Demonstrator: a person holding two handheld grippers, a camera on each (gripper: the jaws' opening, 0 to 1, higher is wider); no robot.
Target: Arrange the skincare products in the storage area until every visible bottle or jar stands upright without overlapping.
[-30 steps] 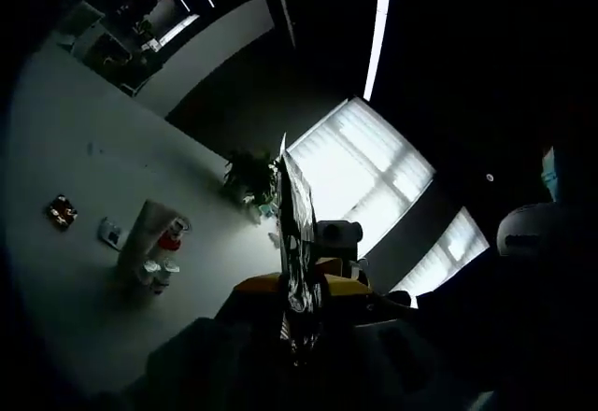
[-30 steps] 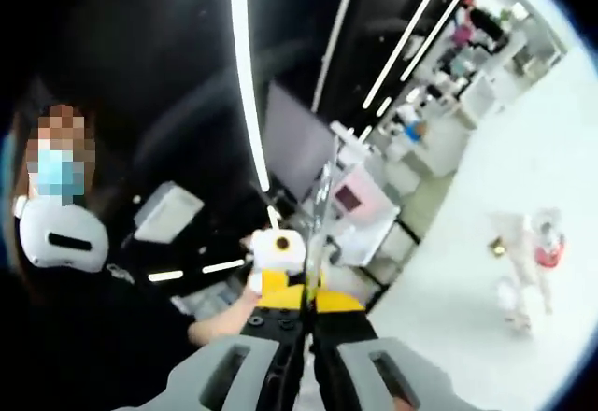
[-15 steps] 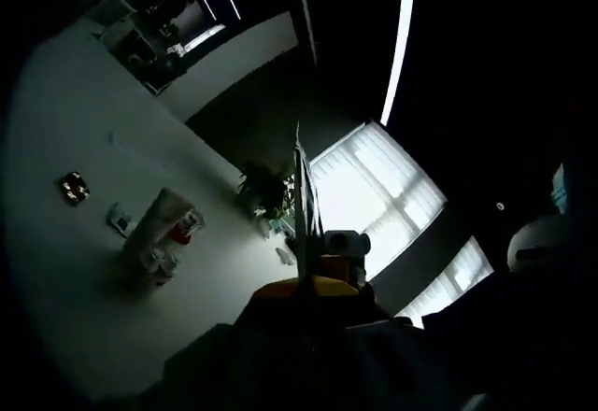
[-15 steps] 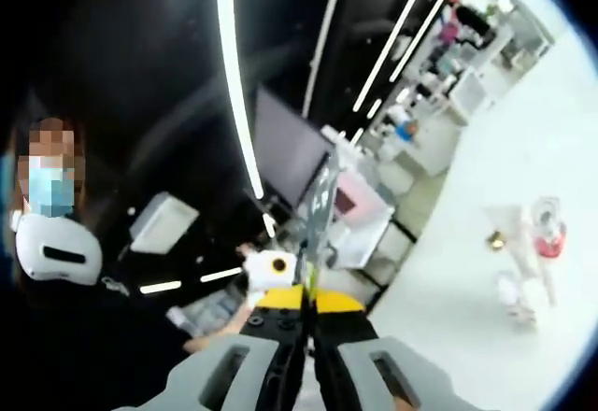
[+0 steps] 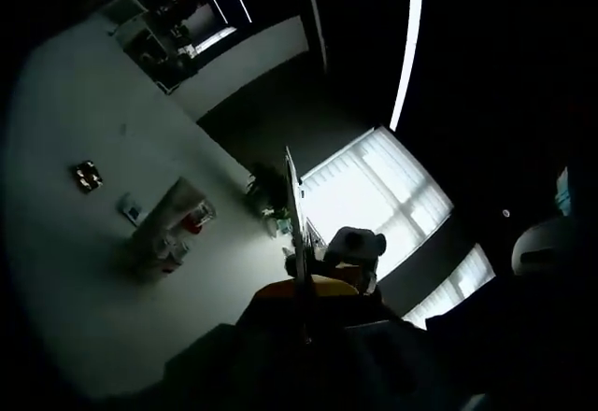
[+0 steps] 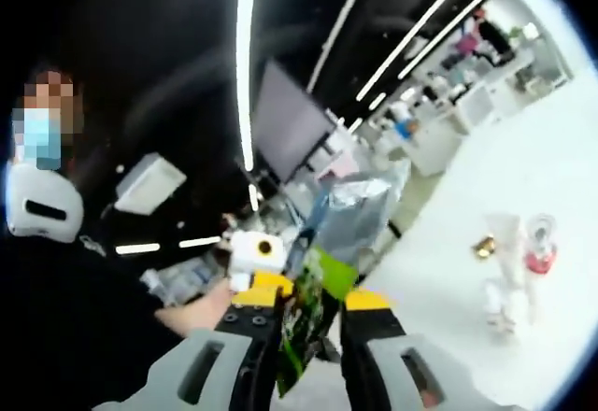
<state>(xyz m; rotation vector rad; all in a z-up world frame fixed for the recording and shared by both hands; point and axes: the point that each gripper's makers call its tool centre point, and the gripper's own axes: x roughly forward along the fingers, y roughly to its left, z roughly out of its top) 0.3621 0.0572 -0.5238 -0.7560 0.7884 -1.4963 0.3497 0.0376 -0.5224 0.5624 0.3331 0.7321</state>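
Note:
A flat foil packet, silver with a green print, rises edge-on [image 5: 294, 207] from my left gripper [image 5: 304, 291], which looks shut on it. In the right gripper view the same packet [image 6: 350, 213] shows its face between the jaws of my right gripper [image 6: 316, 294], which stand apart. Both grippers are lifted off the table and meet at the packet. Skincare products [image 5: 168, 233] stand in a small cluster on the white table [image 5: 65, 271]. In the right gripper view the cluster has a tall white tube [image 6: 505, 233], a red-capped jar [image 6: 539, 260] and small white bottles [image 6: 505, 301].
A small gold item [image 6: 483, 246] lies beside the cluster. On the table a dark square item [image 5: 87, 176] and a small card [image 5: 133, 209] lie apart from the products. A hand [image 6: 187, 313] holds the left gripper. Bright window blinds [image 5: 374, 187] sit behind.
My right gripper's jaws have spread apart, and the packet, edge-on before, now shows its face between them. Both views have shifted a little with the hands.

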